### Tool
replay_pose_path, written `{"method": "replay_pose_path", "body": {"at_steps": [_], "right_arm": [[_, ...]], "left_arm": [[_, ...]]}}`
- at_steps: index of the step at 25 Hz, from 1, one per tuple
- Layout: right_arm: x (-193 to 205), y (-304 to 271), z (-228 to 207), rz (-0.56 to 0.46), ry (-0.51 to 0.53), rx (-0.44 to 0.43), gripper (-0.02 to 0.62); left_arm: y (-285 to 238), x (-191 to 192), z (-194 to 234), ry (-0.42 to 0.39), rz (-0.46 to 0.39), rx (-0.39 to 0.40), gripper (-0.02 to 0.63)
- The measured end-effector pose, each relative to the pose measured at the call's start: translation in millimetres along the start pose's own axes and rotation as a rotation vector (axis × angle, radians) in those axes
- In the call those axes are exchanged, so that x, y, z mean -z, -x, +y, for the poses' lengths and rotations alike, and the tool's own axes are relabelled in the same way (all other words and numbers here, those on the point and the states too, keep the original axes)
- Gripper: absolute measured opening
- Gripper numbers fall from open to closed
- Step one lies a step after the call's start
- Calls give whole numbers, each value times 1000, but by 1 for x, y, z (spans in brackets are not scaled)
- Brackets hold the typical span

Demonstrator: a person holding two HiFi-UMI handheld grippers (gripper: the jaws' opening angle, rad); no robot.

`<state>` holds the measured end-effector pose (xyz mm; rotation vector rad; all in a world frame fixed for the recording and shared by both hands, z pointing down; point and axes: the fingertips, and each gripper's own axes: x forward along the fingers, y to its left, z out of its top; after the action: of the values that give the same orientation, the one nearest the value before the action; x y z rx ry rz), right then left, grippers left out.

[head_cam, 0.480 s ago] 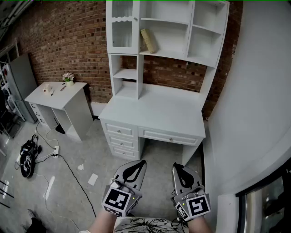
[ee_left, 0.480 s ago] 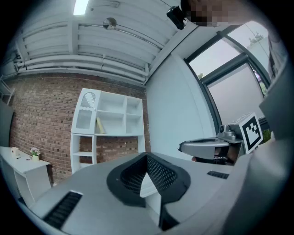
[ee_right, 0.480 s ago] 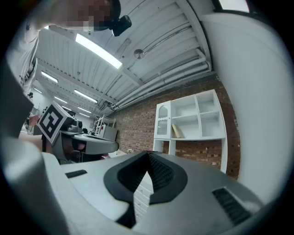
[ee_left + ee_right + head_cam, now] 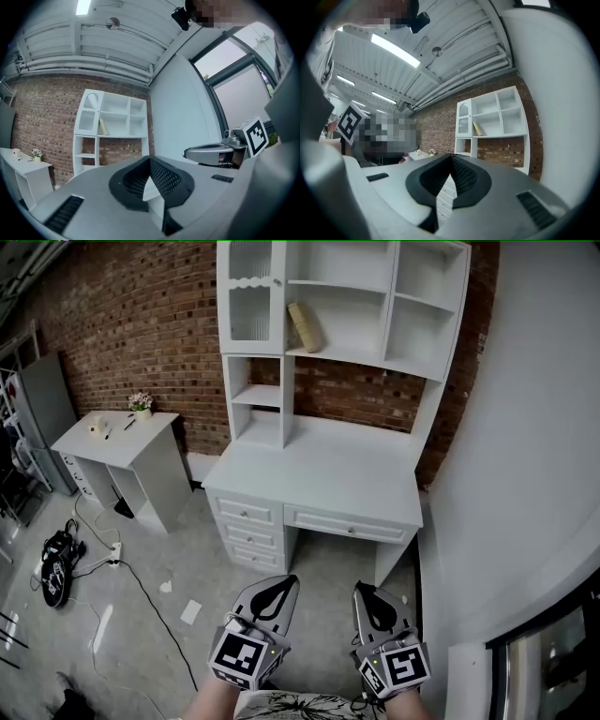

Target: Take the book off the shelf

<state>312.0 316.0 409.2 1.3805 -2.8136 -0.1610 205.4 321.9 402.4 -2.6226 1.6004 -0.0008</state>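
A tan book (image 4: 305, 326) leans tilted on the middle shelf of the white desk hutch (image 4: 343, 354), far ahead of me. It also shows small as the book (image 4: 102, 127) in the left gripper view and the book (image 4: 477, 129) in the right gripper view. My left gripper (image 4: 279, 584) and right gripper (image 4: 364, 592) hang side by side low in the head view, above the floor in front of the desk. Both are shut with nothing between the jaws.
The white desk (image 4: 319, 479) with drawers stands against a brick wall. A small white side table (image 4: 117, 437) with a flower pot (image 4: 142, 403) stands at the left. Cables and a dark object (image 4: 58, 563) lie on the floor at left. A white wall (image 4: 525, 456) runs along the right.
The view has shifted slightly; both grippers sit a little lower in the head view. Nothing was taken hold of.
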Motion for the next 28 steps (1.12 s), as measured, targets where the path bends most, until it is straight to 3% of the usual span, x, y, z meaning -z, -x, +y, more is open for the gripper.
{"method": "replay_pose_path", "body": {"at_steps": [2, 7, 20, 28], "right_arm": [[5, -1, -7, 7, -24, 13, 8], [21, -11, -24, 16, -207, 7, 6], [29, -80, -46, 90, -30, 49, 7], [34, -183, -43, 92, -167, 94, 7]], "left_arm": [[-4, 5, 1, 3, 14, -1, 14], [-13, 22, 1, 13, 55, 15, 14], [-55, 39, 73, 113, 80, -88, 14], [-91, 47, 183, 172, 66, -71, 14]]}}
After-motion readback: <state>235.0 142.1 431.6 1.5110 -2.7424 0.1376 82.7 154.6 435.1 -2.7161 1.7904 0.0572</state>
